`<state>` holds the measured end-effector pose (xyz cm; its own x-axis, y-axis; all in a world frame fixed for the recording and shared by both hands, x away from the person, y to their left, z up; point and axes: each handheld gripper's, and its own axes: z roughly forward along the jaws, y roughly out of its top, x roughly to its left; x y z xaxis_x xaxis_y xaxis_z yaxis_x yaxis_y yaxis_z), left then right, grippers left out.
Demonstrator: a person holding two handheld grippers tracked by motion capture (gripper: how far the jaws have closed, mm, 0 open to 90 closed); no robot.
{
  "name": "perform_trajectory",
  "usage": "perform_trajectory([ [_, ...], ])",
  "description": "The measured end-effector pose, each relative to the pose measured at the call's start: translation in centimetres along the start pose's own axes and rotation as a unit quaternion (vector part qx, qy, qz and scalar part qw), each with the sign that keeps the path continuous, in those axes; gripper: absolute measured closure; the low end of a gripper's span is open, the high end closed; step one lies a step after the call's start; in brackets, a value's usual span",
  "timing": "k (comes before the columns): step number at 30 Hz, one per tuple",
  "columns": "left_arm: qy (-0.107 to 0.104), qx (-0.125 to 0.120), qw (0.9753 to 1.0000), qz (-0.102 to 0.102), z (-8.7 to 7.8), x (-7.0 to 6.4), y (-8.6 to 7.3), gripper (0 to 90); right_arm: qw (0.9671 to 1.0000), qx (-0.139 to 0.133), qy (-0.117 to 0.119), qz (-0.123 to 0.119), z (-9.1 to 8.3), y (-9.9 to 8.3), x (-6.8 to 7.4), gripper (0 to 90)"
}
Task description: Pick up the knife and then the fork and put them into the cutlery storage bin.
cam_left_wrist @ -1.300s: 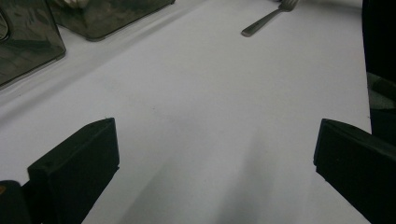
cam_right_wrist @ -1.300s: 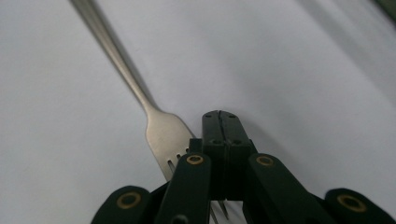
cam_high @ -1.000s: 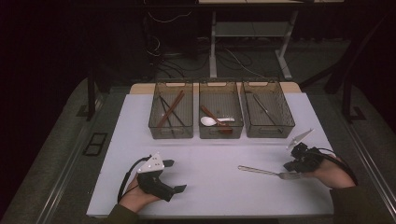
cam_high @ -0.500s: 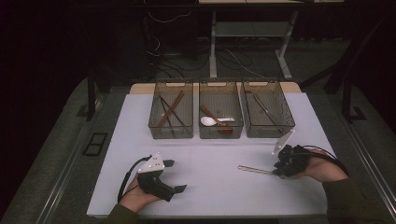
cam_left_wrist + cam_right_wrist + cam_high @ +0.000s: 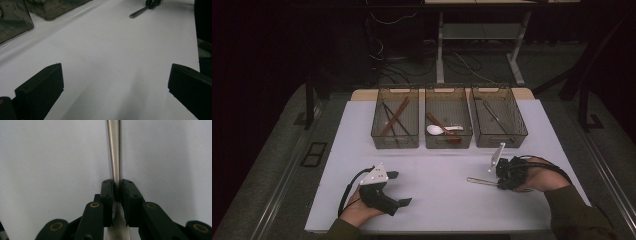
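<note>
While the right gripper [image 5: 506, 181] lies low at the near right of the white table [image 5: 437, 165], its 2 jaws are pressed tight on a slim metal utensil [image 5: 482, 181], whose handle sticks out to the left just above the tabletop. Seen from the right gripper view, the right gripper [image 5: 117, 190] clamps the steel utensil [image 5: 114, 155] between its black pads, and the shaft runs straight away over the white surface; which kind of utensil it is cannot be told.

At the near left, the left gripper [image 5: 393, 189] rests on the table with its jaws spread wide and nothing between them. From the left gripper view, the left gripper [image 5: 115, 82] shows bare table between its 2 black jaws, and the utensil's handle end [image 5: 138, 12] shows far off.

3 smoked plastic bins stand side by side at the far edge: the left bin [image 5: 395, 142] holds chopsticks, the middle bin [image 5: 448, 142] holds a white spoon [image 5: 435, 130], and the right bin [image 5: 500, 140] holds a dark slim utensil.
</note>
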<state>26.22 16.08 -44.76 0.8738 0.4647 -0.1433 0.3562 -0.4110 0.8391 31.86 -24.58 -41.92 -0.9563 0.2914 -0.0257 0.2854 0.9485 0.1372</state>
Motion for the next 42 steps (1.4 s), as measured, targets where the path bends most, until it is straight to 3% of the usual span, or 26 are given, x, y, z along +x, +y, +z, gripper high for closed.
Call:
perform_trajectory([
  [6,0.0,0.0,1.0,0.0,0.0,0.0,0.0,0.0,0.9999,0.014,0.001,-0.008,0.0,0.4,0.2,83.0],
  [10,0.0,0.0,1.0,0.001,0.0,0.0,0.0,0.0,0.9999,0.008,0.001,-0.006,0.0,0.3,0.1,83.7],
  [16,0.0,0.0,1.0,0.001,0.0,0.0,0.0,0.0,0.9995,-0.025,0.013,0.015,-0.1,-0.5,-0.2,84.1],
  [21,0.0,0.0,1.0,0.001,0.0,-0.1,0.0,0.0,0.9986,-0.047,0.008,0.025,-0.4,-0.8,-0.3,84.1],
  [25,-0.001,-0.001,1.0,0.001,0.0,-0.1,0.0,0.0,0.9961,-0.08,0.0,0.035,-0.8,-1.3,-0.7,84.1],
  [31,-0.001,-0.003,1.0,0.001,0.0,-0.1,0.0,0.0,0.9865,-0.141,-0.012,0.082,-1.5,-2.4,-1.4,84.1],
  [37,-0.001,-0.004,1.0,0.0,0.0,-0.1,0.1,0.0,0.9725,-0.182,-0.022,0.143,-1.4,-3.2,-2.0,84.1],
  [42,-0.001,-0.003,1.0,0.001,0.0,0.0,0.0,0.0,0.9611,-0.209,-0.033,0.178,-1.3,-3.6,-2.6,84.0],
])
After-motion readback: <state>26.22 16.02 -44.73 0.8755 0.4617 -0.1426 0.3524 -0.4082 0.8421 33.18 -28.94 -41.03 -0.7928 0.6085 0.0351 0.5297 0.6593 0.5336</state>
